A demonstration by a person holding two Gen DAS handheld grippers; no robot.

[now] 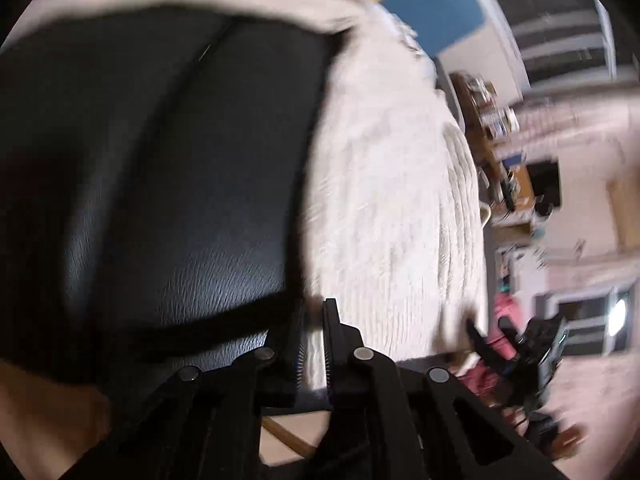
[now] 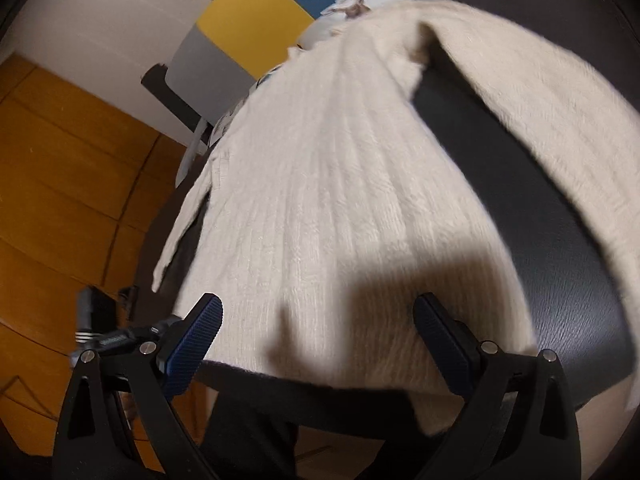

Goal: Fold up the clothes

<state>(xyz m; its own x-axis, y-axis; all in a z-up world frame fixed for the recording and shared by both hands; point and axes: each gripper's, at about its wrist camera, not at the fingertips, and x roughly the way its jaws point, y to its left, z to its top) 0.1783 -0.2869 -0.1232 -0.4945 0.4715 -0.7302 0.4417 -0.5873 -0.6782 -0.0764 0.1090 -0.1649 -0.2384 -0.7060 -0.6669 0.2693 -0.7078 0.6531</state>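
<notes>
A cream ribbed knit sweater lies spread on a black leather-like padded surface. My left gripper is at the sweater's near hem, its jaws almost together with a strip of cream fabric pinched between the pads. In the right wrist view the sweater fans out ahead, one sleeve laid across the black surface. My right gripper stands wide open over the hem, its blue pads on either side of the fabric and not pressing it. The right gripper also shows, blurred, in the left wrist view.
Orange-brown wooden floor lies left of the padded surface. Yellow, blue and grey panels stand at the far end beside patterned cloth. A cluttered shelf is at the right. The left tool's body shows at the lower left.
</notes>
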